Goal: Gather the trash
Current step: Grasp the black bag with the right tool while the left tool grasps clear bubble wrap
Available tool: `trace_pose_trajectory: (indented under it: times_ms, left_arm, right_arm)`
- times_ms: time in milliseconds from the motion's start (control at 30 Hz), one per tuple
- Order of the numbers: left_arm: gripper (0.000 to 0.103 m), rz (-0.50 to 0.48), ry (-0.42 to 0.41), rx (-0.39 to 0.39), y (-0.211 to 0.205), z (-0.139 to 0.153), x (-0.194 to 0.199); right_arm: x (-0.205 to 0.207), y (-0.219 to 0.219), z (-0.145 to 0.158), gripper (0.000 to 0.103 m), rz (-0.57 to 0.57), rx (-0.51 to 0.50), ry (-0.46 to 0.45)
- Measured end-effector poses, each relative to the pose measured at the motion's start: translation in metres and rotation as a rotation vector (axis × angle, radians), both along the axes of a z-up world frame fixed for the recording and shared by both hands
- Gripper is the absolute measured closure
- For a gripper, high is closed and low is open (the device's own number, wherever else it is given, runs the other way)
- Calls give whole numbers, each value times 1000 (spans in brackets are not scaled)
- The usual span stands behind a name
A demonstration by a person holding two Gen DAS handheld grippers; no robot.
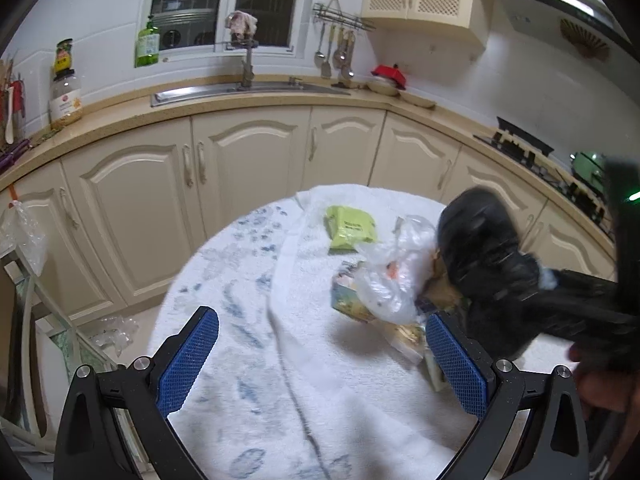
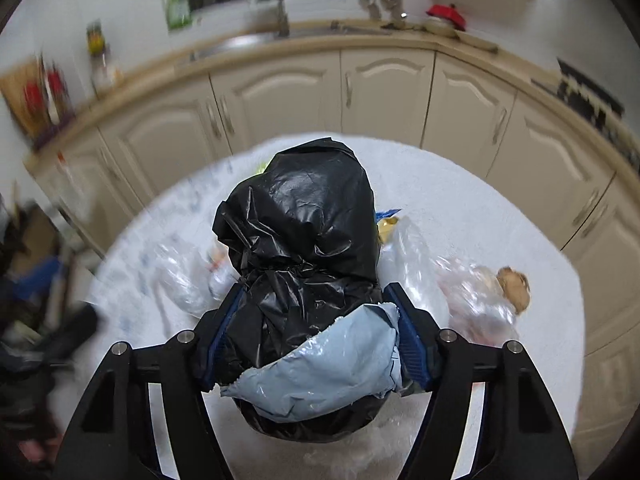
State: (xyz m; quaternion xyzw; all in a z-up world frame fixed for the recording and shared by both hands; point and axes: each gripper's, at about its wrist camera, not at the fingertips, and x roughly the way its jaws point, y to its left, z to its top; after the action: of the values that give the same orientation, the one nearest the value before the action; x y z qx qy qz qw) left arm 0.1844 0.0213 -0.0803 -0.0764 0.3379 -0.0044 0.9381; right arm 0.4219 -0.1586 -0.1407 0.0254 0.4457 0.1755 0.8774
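My right gripper (image 2: 316, 312) is shut on a crumpled black trash bag (image 2: 304, 216) with a pale blue plastic piece (image 2: 320, 372) in it, held above the round table (image 2: 500, 200). In the left wrist view the same black bag (image 1: 480, 252) hangs at the right over a trash pile. The pile holds a clear plastic bag (image 1: 388, 276), a yellow-green packet (image 1: 350, 226) and a printed carton (image 1: 348, 300). My left gripper (image 1: 320, 344) is open and empty above the white towel (image 1: 288, 320). Clear bags (image 2: 472, 300) and a brown lump (image 2: 514, 284) lie right of the black bag.
Cream cabinets (image 1: 248, 168) and a counter with a sink (image 1: 248, 90) curve behind the table. A stove (image 1: 532, 148) stands at the right. A jar (image 1: 66, 100) and a green bottle (image 1: 147, 44) stand on the counter and sill. Clutter lies on the floor at left (image 1: 116, 332).
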Motion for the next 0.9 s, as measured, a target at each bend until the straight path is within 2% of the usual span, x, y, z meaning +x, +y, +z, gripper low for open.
trace_pose_trajectory:
  times_ms: [200, 300, 467, 567, 733, 867, 900]
  left_arm:
    - [1, -58, 9, 7, -22, -5, 7]
    - [1, -88, 19, 4, -35, -9, 8]
    - [1, -142, 28, 14, -61, -8, 4]
    - [1, -195, 22, 32, -81, -9, 0]
    - [1, -287, 52, 69, -122, -24, 10]
    - [1, -327, 130, 124, -146, -50, 25]
    - [6, -330, 160, 132, -150, -57, 29]
  right_arm:
    - [-23, -55, 24, 33, -78, 174, -36]
    - [-28, -74, 26, 33, -87, 250, -22]
    - [-34, -94, 30, 33, -143, 284, -59]
    - [-40, -103, 34, 33, -160, 266, -68]
    - [-61, -139, 29, 33, -228, 268, -63]
    - [-75, -166, 25, 33, -275, 267, -56]
    - [-79, -173, 24, 33, -286, 266, -54]
